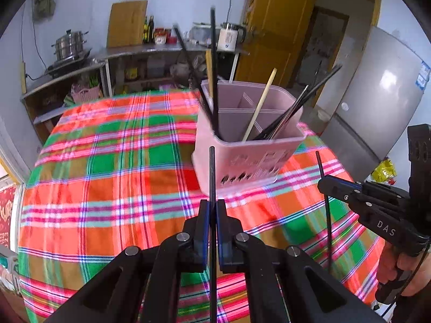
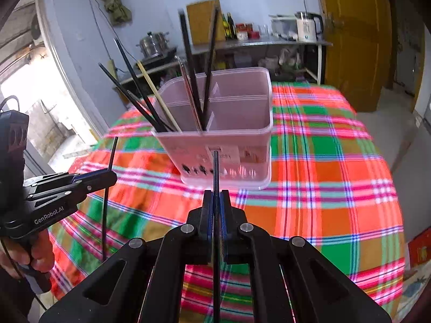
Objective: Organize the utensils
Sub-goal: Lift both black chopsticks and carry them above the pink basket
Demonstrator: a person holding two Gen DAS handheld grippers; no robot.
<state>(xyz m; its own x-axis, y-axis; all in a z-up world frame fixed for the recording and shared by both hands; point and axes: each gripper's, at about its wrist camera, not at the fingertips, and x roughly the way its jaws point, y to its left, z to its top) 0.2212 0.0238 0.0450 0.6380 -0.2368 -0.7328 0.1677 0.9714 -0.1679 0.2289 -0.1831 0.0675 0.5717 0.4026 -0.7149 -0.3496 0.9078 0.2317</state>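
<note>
- Left gripper (image 1: 212, 207): clenched on a black chopstick (image 1: 212, 172), pads tight on the shaft. Stick runs near-upright through the jaws, top end poking up in front of the pink holder (image 1: 242, 158).
- The right wrist view shows the same gripper from the side (image 2: 109, 179), person's hand (image 2: 29, 258) on the grip below, stick crossing the fingers and clear of the cloth.
- Plaid tablecloth (image 1: 107, 175): wide bare stretch left of the holder; table edge falls off at far left.
- Pink holder: upright on the cloth, centre-right of the table, divided into compartments. It already carries several black chopsticks (image 2: 194, 75) and one pale wooden one (image 1: 258, 107), all leaning outward past the rim. Far-right compartment (image 2: 242, 86) looks unoccupied in the right wrist view.
- Right gripper (image 2: 216, 202): also clamped, on a second black chopstick (image 2: 216, 172), shaft near-vertical between the pads, tip just short of the holder's near wall.
- In the left wrist view it sits at right (image 1: 327, 184), well apart from the left gripper.
- Bare cloth right of the holder up to the table edge; floor and fridge (image 1: 382, 94) beyond.
</note>
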